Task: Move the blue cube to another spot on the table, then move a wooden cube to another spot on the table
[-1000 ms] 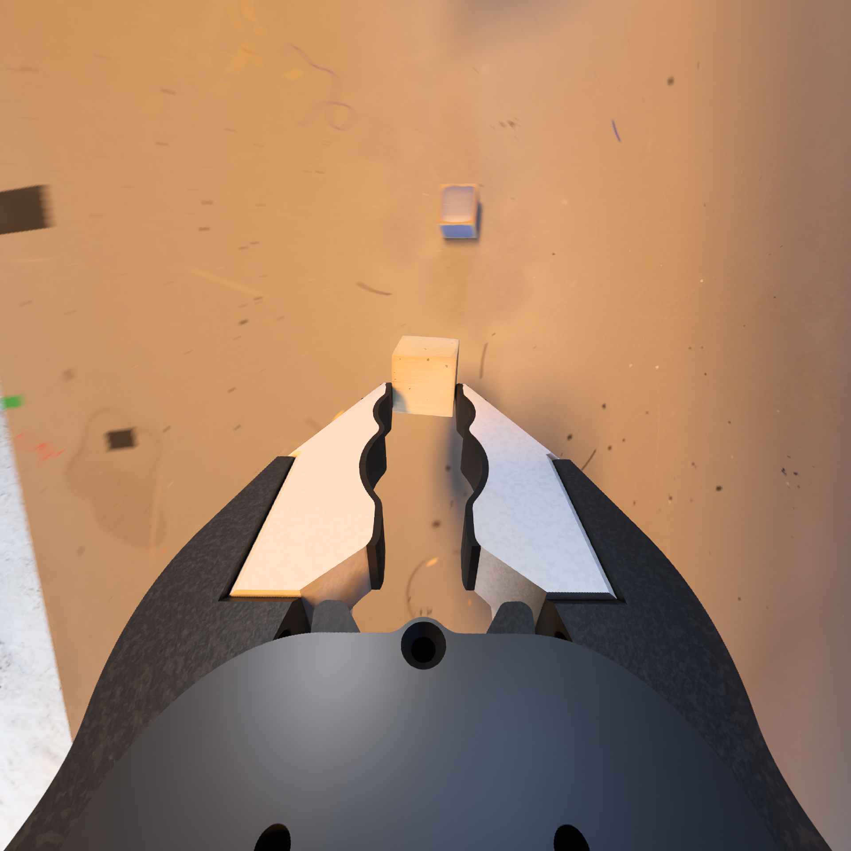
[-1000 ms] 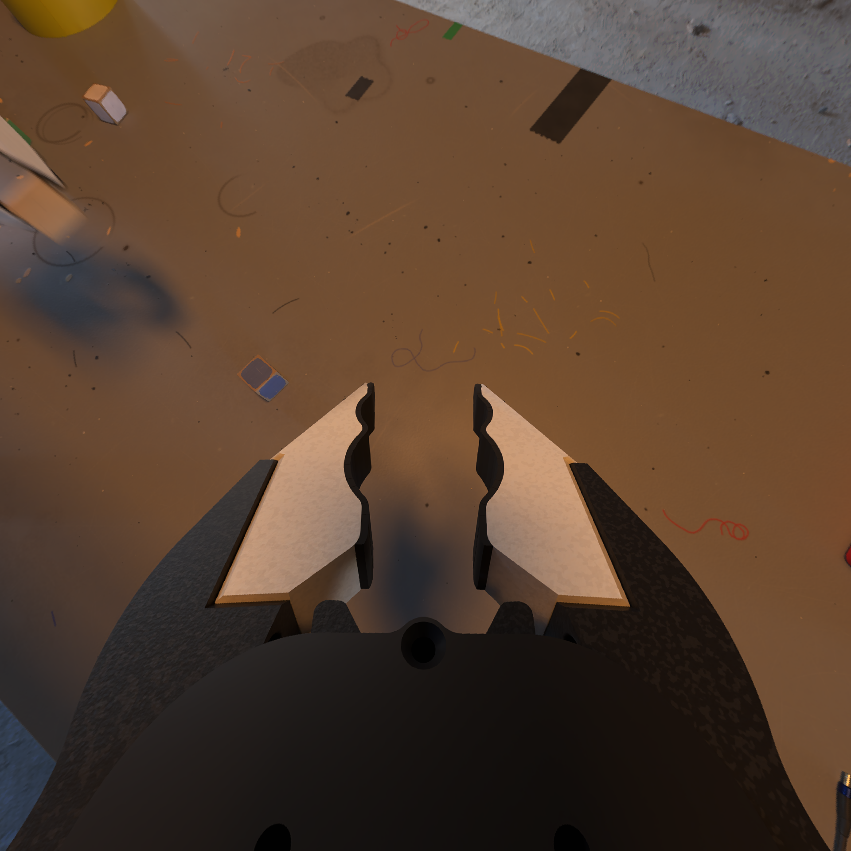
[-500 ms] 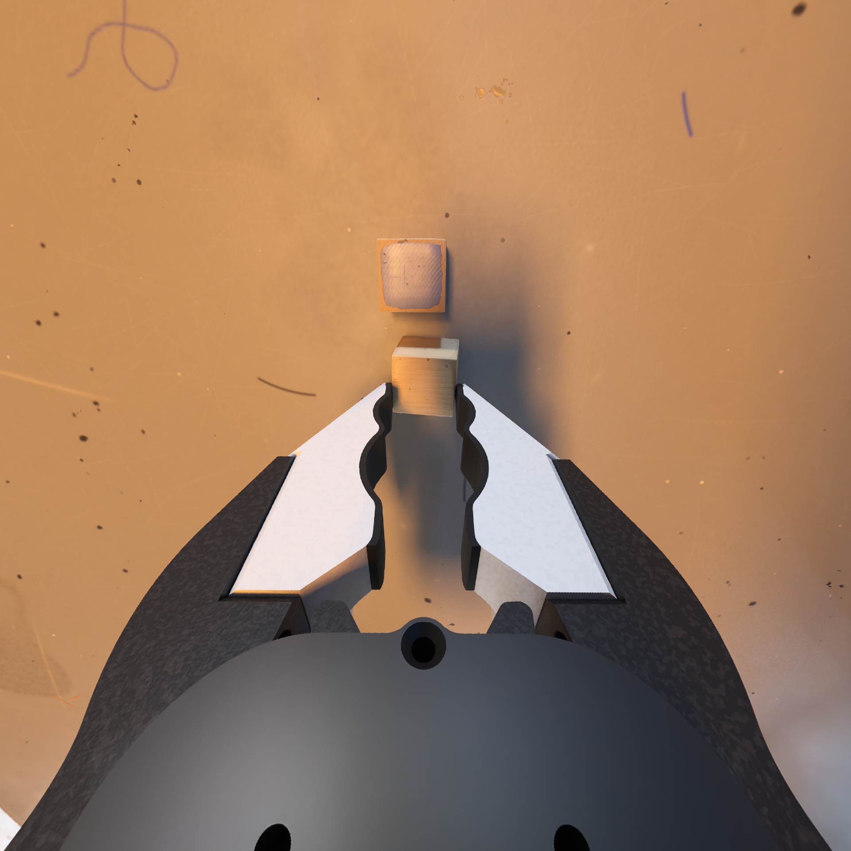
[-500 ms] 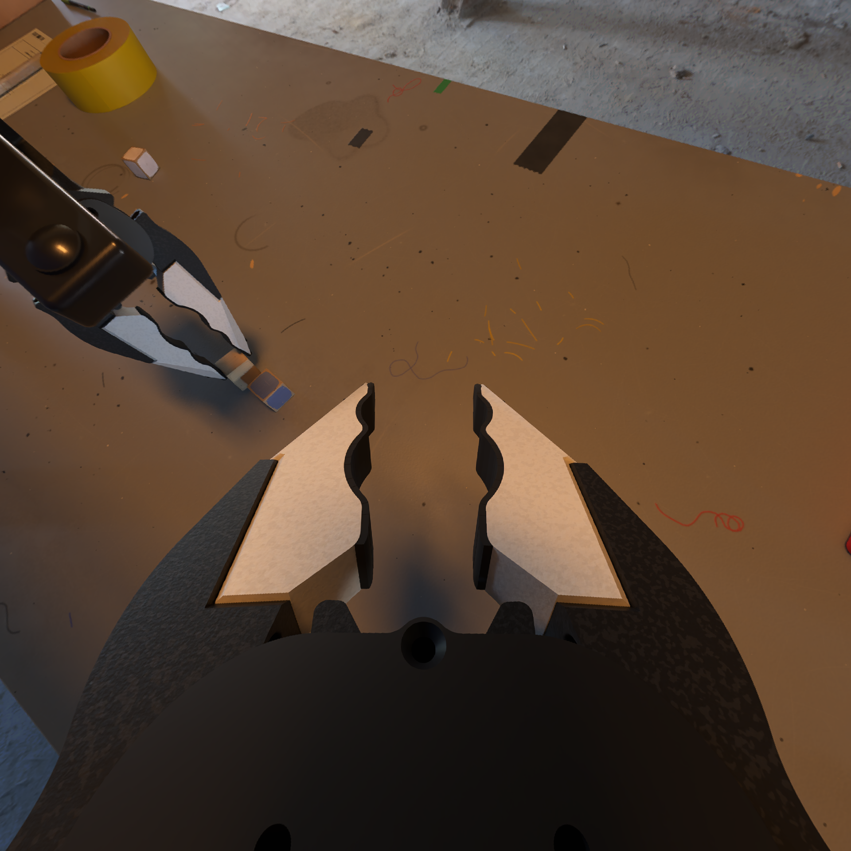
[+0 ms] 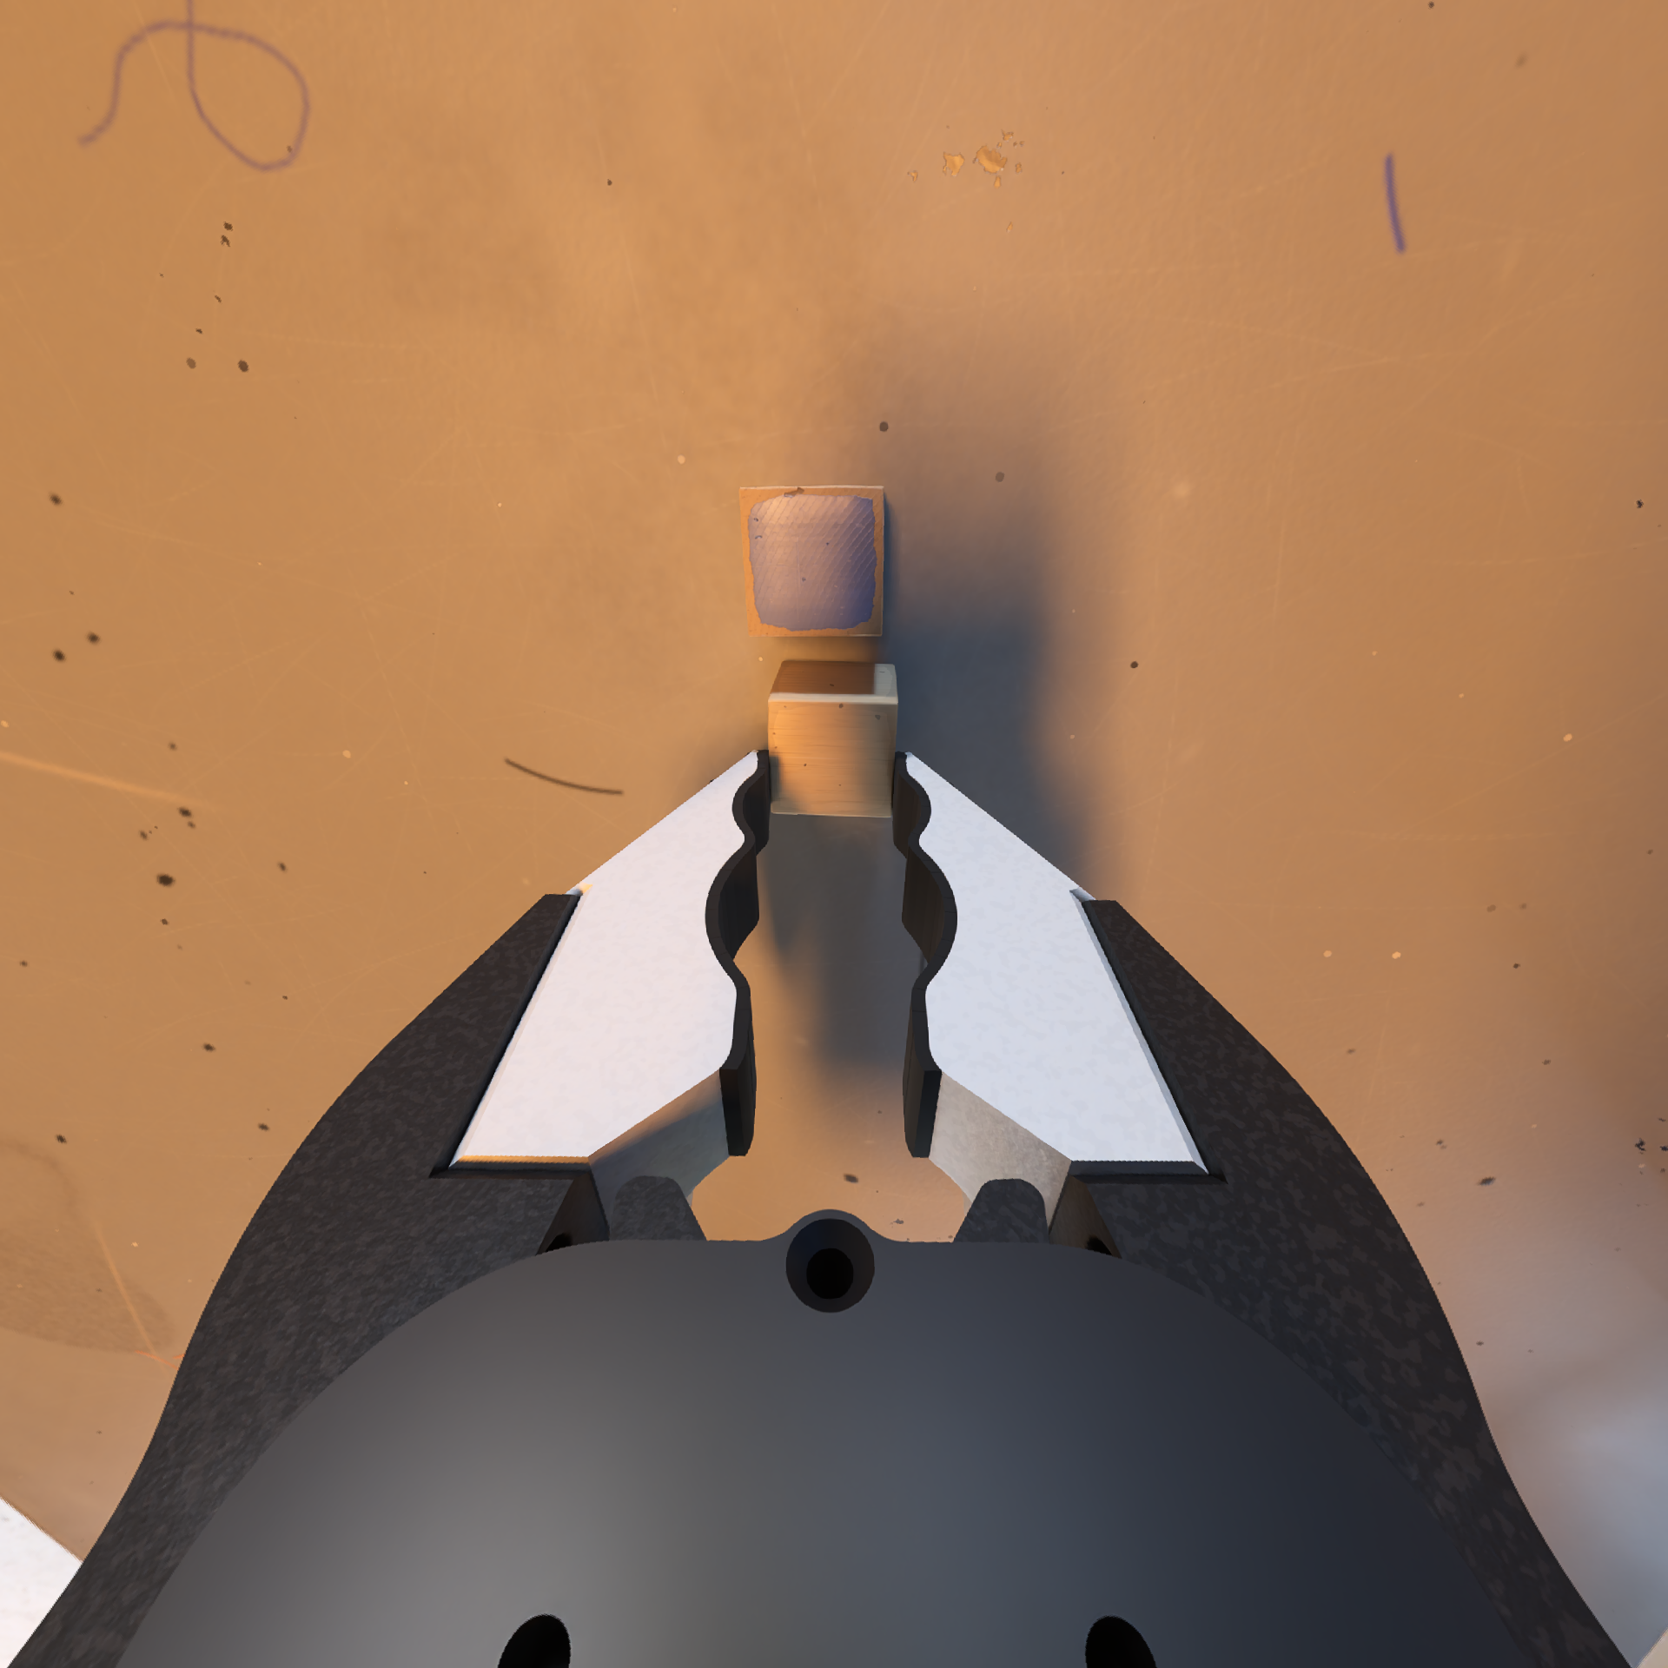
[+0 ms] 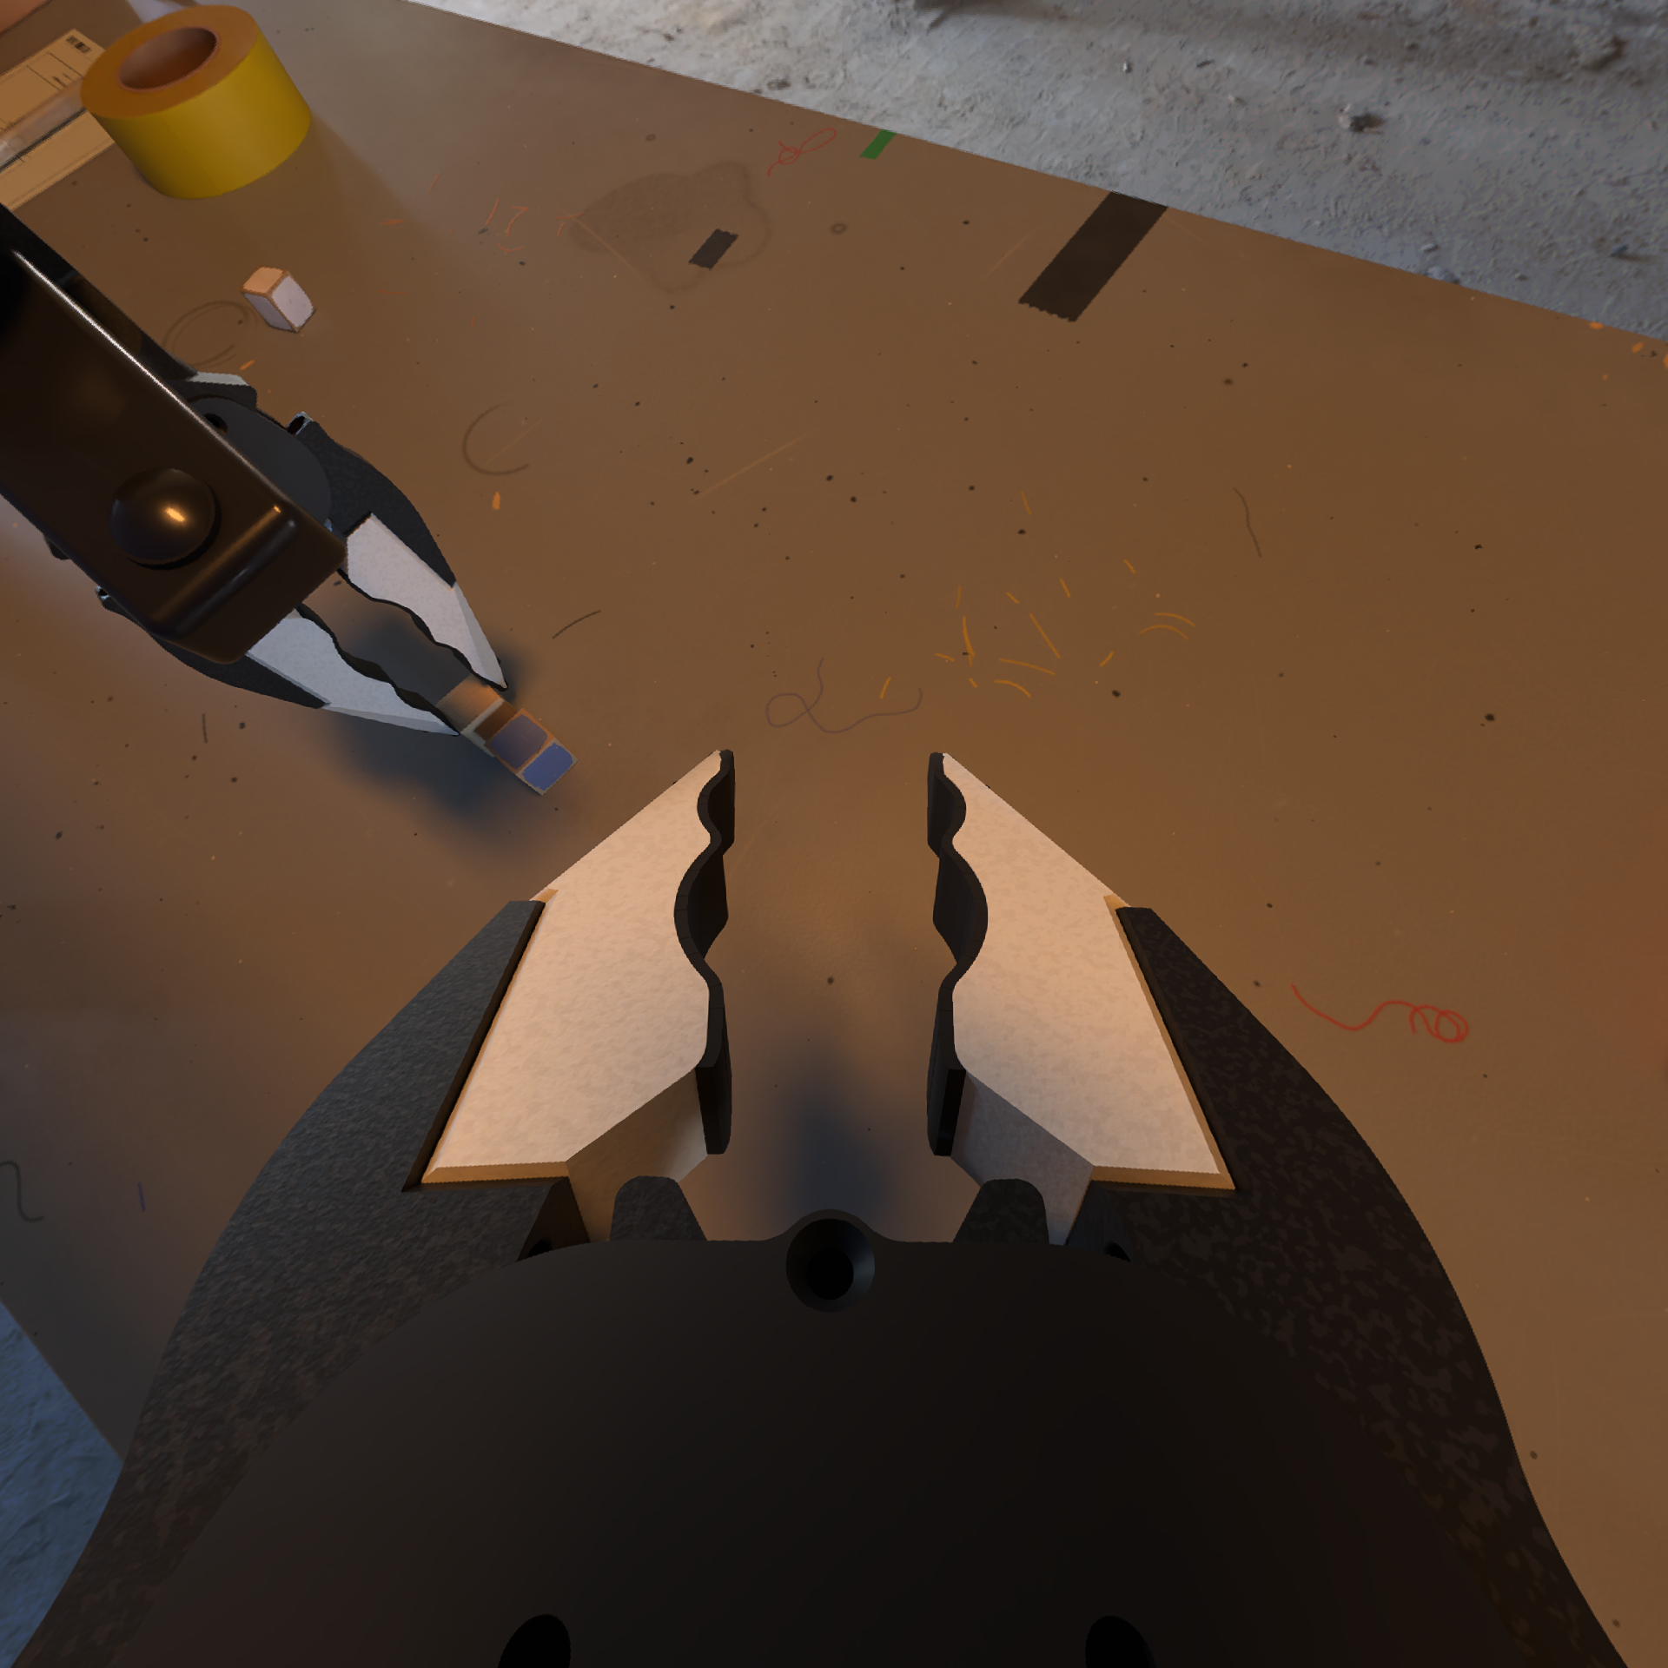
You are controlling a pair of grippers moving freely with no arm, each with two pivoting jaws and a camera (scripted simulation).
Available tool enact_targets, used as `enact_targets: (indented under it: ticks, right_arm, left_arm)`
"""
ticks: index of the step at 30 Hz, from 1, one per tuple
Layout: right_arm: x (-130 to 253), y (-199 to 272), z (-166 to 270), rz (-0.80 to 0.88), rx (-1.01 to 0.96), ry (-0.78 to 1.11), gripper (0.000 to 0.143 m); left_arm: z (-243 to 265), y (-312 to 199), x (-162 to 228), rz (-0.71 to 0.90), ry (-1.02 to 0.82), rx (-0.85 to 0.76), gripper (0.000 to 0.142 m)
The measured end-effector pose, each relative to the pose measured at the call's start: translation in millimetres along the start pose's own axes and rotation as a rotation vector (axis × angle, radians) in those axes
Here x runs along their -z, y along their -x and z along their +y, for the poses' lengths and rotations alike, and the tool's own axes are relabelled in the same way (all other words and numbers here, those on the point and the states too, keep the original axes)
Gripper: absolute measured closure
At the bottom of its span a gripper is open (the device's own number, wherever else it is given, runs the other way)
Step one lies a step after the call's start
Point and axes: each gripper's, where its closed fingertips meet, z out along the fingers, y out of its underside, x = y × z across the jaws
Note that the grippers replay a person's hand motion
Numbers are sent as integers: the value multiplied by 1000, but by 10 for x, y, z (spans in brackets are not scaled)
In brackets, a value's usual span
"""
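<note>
My left gripper [image 5: 830, 767] is shut on a pale wooden cube [image 5: 830, 754], held at its fingertips low over the brown table [image 5: 361, 451]. The blue cube [image 5: 812, 561] sits on the table just beyond the wooden cube, with a narrow gap between them. In the right wrist view the left gripper [image 6: 478, 704] shows at the left with the wooden cube [image 6: 471, 704] right beside the blue cube [image 6: 534, 751]. My right gripper [image 6: 830, 767] is open and empty, above the table to the right of both cubes. A second wooden cube [image 6: 278, 296] lies farther back at the left.
A yellow tape roll [image 6: 199, 99] stands at the table's far left corner, with a flat paper item [image 6: 36, 117] beside it. A black tape strip [image 6: 1092, 257] lies near the far edge, with grey floor [image 6: 1264, 90] beyond. Scribbles and specks mark the tabletop.
My left gripper has come down with the wooden cube to just beside the blue cube, then nearly stopped. The right wrist view has pulled back a little; its jaws stay open.
</note>
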Motion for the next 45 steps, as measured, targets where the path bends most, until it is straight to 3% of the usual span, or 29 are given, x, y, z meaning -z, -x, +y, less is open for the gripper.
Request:
enact_targets:
  ticks: [34, 40, 45]
  right_arm:
    - [-54, -87, 139, -15, -36, 39, 100]
    - [-62, -101, 166, -21, -42, 46, 100]
    - [-56, -111, 191, -24, -45, 49, 100]
  left_arm:
    - [-35, 24, -60, -5, 15, -19, 115]
    - [-73, 40, -30, 10, -20, -8, 98]
    - [-56, 96, 353, -38, -96, 6, 97]
